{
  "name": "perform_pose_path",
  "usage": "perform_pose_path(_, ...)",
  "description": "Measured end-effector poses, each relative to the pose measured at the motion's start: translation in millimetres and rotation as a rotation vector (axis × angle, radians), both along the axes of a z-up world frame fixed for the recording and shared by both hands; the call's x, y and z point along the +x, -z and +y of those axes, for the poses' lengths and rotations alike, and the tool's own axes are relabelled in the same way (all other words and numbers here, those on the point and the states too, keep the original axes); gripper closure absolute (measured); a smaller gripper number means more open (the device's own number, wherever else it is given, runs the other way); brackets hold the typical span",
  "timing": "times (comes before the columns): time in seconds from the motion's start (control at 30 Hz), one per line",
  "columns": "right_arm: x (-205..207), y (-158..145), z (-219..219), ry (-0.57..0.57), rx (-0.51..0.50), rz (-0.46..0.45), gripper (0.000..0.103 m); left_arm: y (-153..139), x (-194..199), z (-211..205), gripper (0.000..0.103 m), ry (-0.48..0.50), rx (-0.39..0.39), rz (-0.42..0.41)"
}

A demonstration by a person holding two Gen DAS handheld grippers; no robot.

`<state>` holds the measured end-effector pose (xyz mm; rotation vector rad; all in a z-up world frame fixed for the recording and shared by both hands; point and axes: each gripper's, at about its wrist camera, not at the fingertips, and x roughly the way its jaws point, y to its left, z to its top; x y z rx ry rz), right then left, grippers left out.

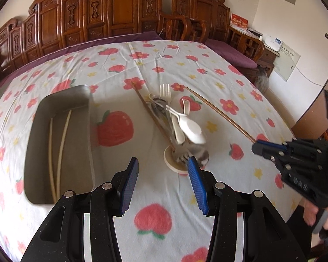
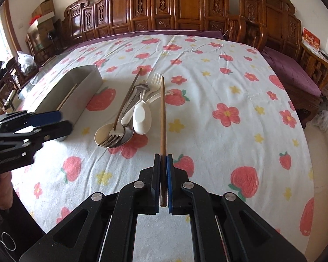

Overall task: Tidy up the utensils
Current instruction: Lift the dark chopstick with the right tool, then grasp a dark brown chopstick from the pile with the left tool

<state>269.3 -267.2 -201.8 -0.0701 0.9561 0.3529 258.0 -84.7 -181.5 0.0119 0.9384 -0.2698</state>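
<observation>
The right gripper (image 2: 163, 168) is clamping one brown wooden chopstick (image 2: 163, 118), thin and dark, its far end reaching out beside the utensil pile (image 2: 129, 118). The left gripper (image 1: 163, 174) is hovering with its blue-padded fingers (image 1: 129, 185) spread apart, gripping nothing, just short of the pile.

The pile is lying on the flower-and-strawberry cloth (image 2: 218, 87) covering the worktop: a metal fork (image 2: 111, 138), a white ceramic spoon (image 2: 142, 120), a white plastic fork (image 2: 156, 79), a second brown chopstick (image 2: 129, 96) and a tan wooden spoon (image 2: 102, 135) underneath. Left of the pile a grey metal tray (image 1: 43, 113) is standing.

The left wrist view is looking down into the tray, showing two pale chopsticks (image 1: 59, 148) lying inside; the right wrist view is showing mostly the tray's outer wall. Only the right wrist view is showing cardboard boxes (image 2: 43, 13) far left of the pile.

A red card (image 1: 239, 23) with gold characters is sitting far behind the pile; the writing is too small to read.
</observation>
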Motion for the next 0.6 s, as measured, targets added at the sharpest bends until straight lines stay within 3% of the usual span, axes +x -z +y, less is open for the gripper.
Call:
perform_pose_path(0.3, 3, 2, -9, 0.009, 0.034, 0.017, 0.097, 21, 57, -19, 0.074, -0.046, 0.005, 0.084)
perform_pose_path(0.6, 8, 2, -21, 0.036, 0.069, 0.028, 0.097, 37, 95, -12, 0.086, -0.140, -0.046, 0.162)
